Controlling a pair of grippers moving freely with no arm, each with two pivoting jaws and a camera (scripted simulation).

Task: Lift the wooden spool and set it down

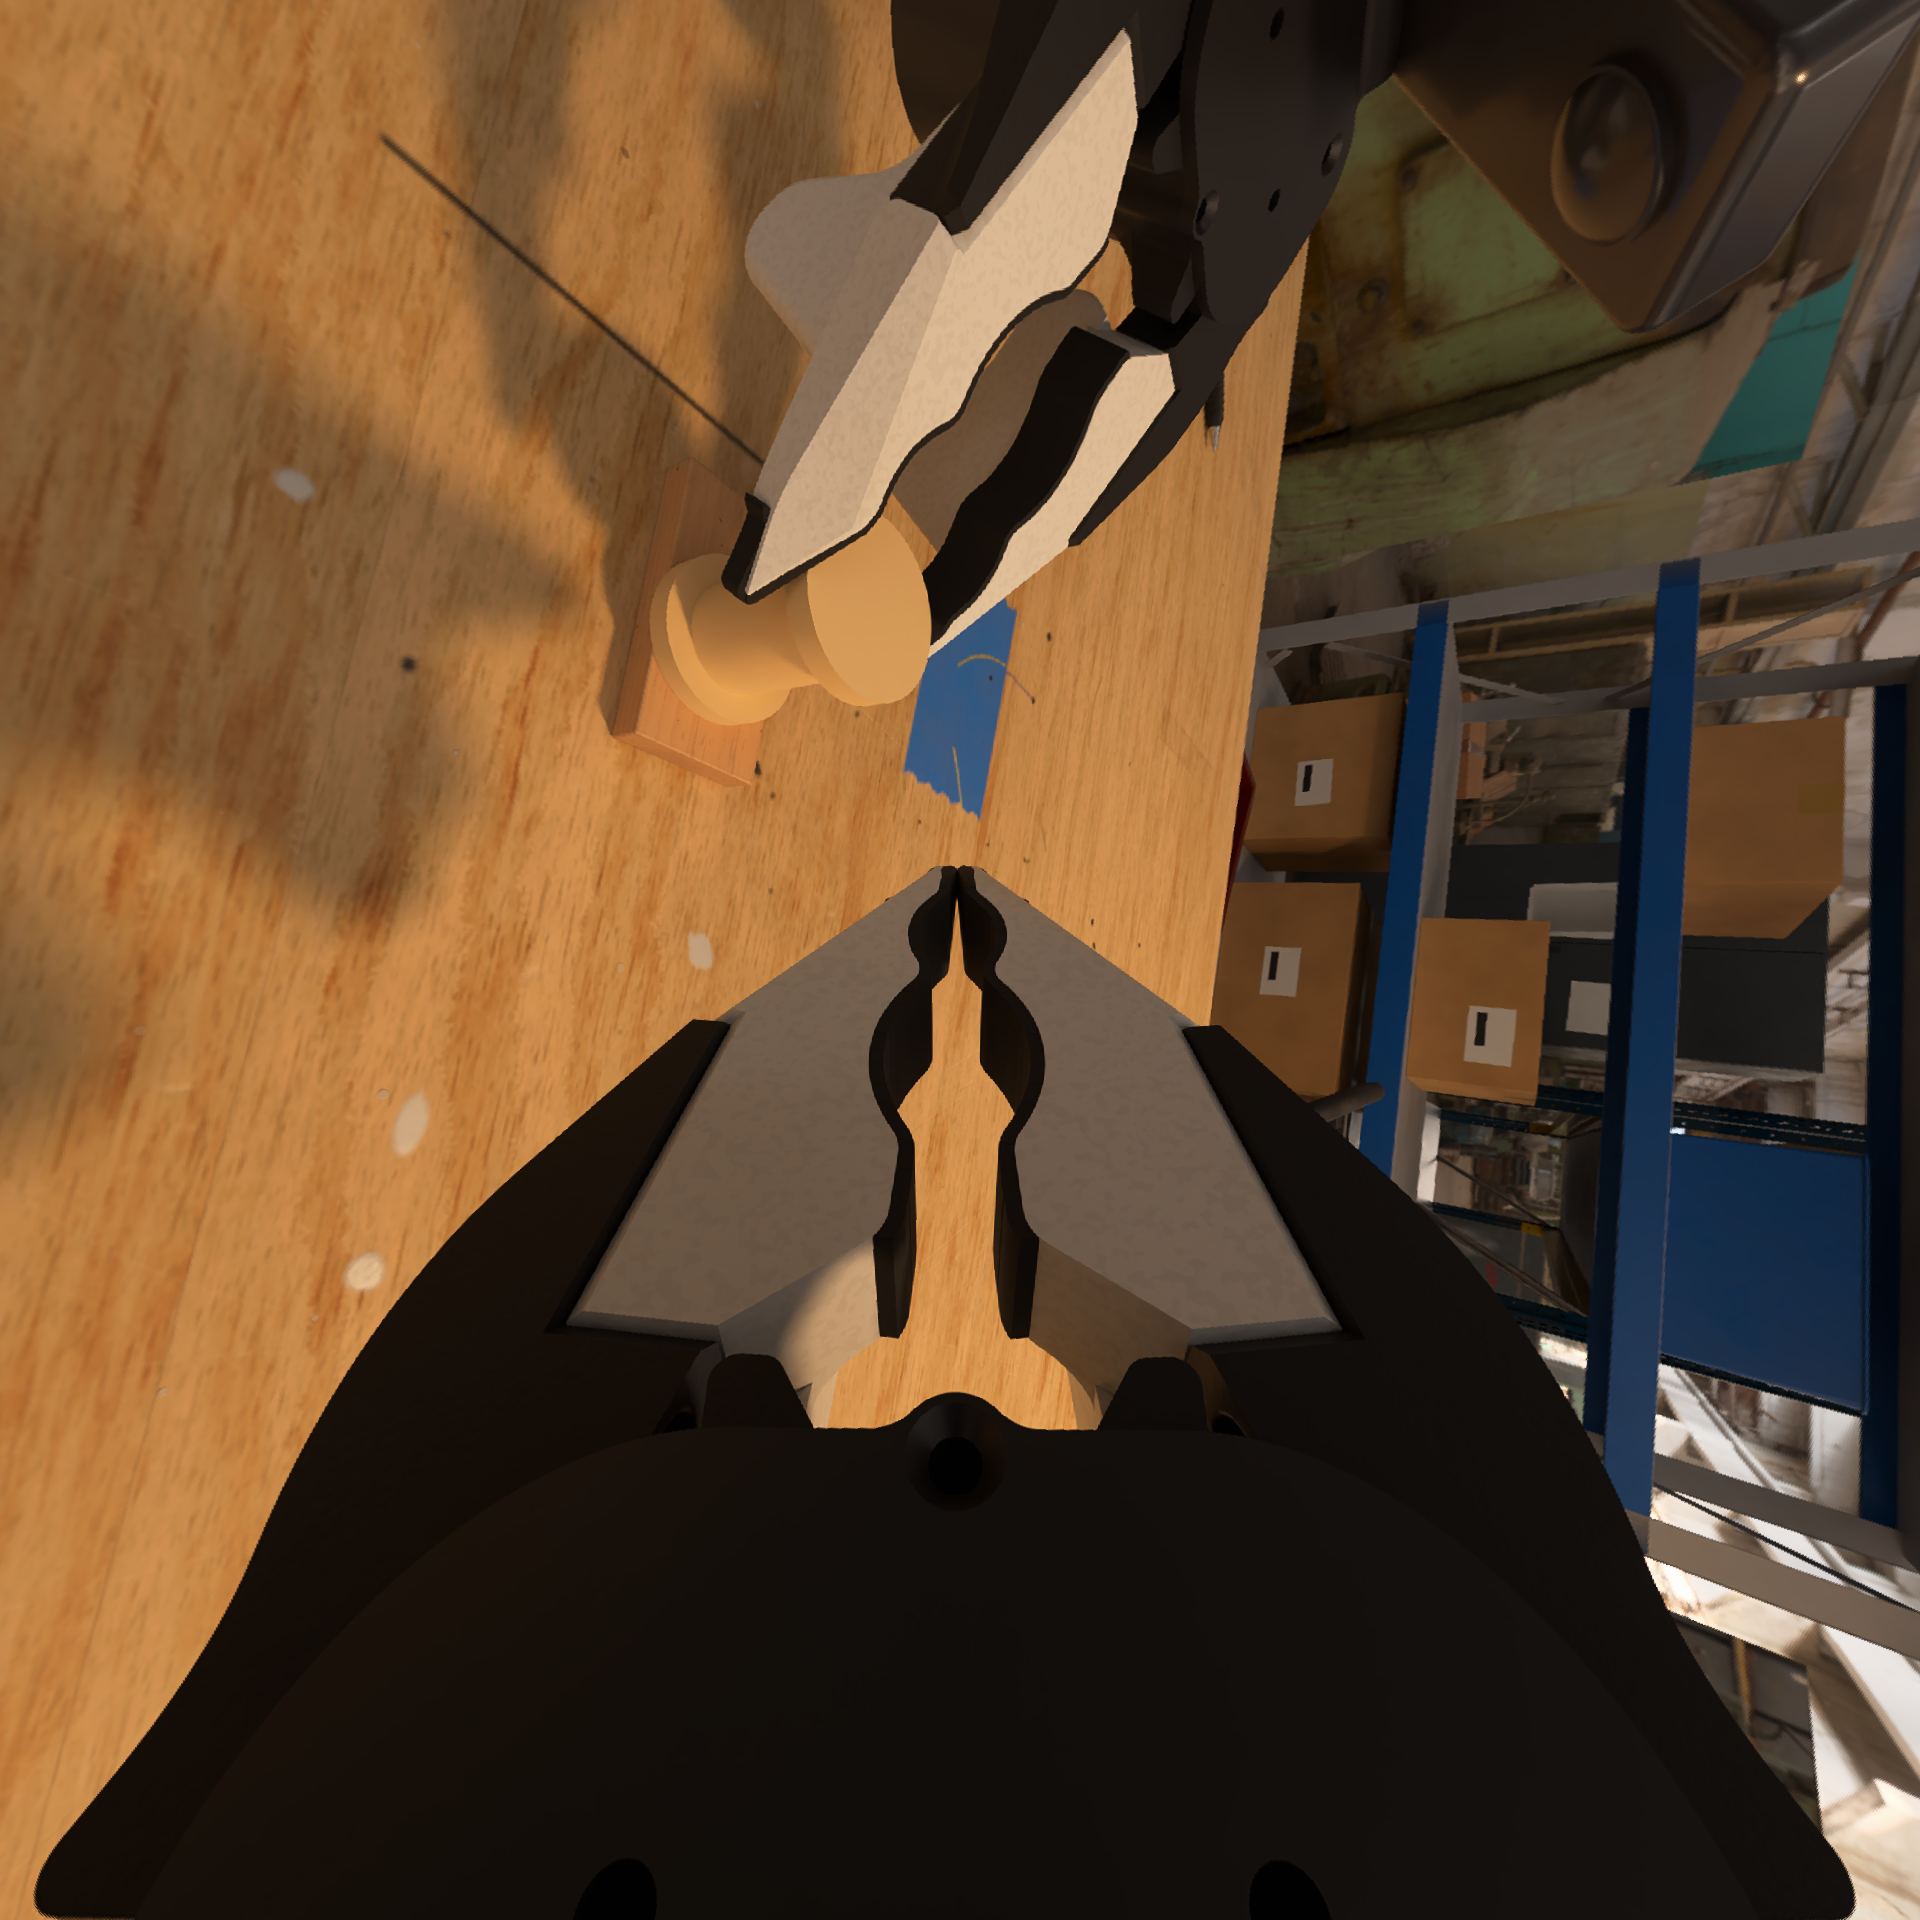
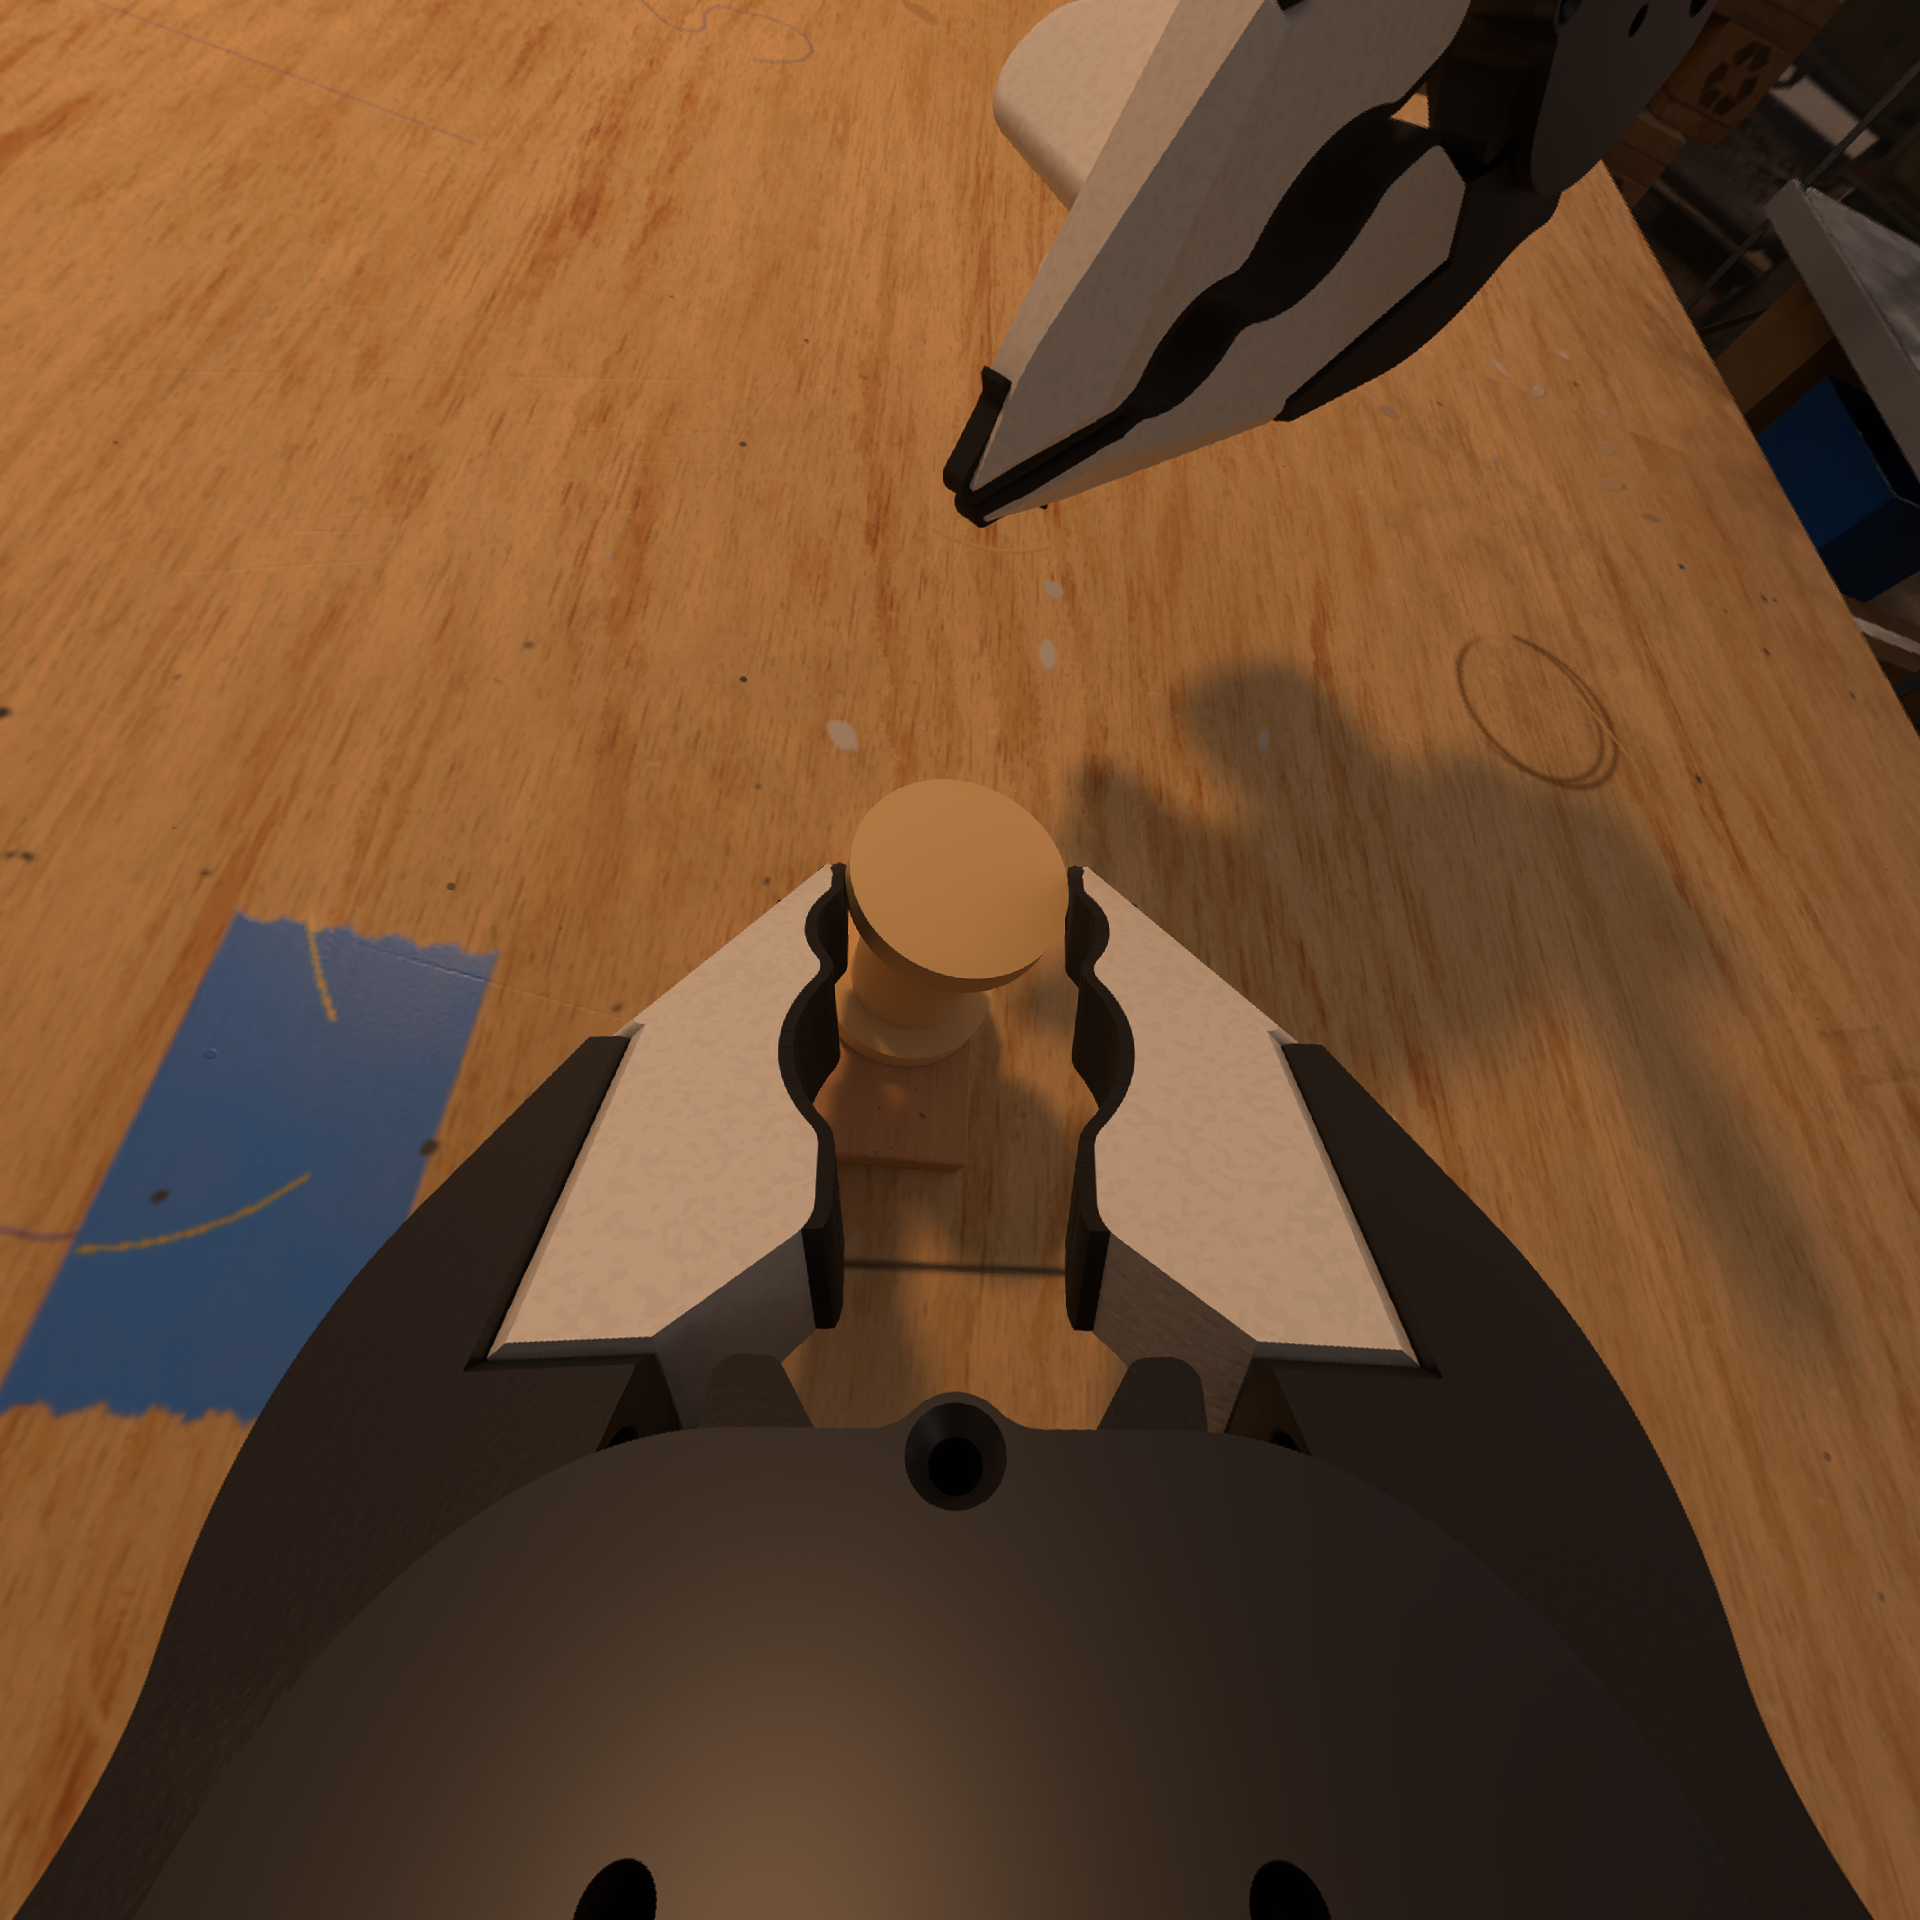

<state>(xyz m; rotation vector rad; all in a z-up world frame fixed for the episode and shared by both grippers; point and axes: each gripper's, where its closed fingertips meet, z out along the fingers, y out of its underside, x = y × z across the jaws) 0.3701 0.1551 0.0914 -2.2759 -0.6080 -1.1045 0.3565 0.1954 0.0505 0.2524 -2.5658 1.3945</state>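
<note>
The wooden spool [image 1: 790, 644] stands upright on a small wooden block [image 1: 686, 727] on the plywood table [image 1: 312, 935]. In the right wrist view the spool's round top flange [image 2: 951, 894] sits between my right gripper's [image 2: 956, 883] fingertips, which touch it on both sides; the block [image 2: 904, 1122] shows below. The left wrist view shows the right gripper [image 1: 842, 603] coming down over the spool from above. My left gripper [image 1: 956, 873] is shut and empty, hovering a short way from the spool; it also shows in the right wrist view [image 2: 971, 504].
A strip of blue tape [image 1: 961, 707] lies flat on the table beside the block, also seen in the right wrist view [image 2: 260, 1143]. The table edge [image 1: 1247, 727] runs close by. Beyond it stand blue shelves with cardboard boxes [image 1: 1320, 779].
</note>
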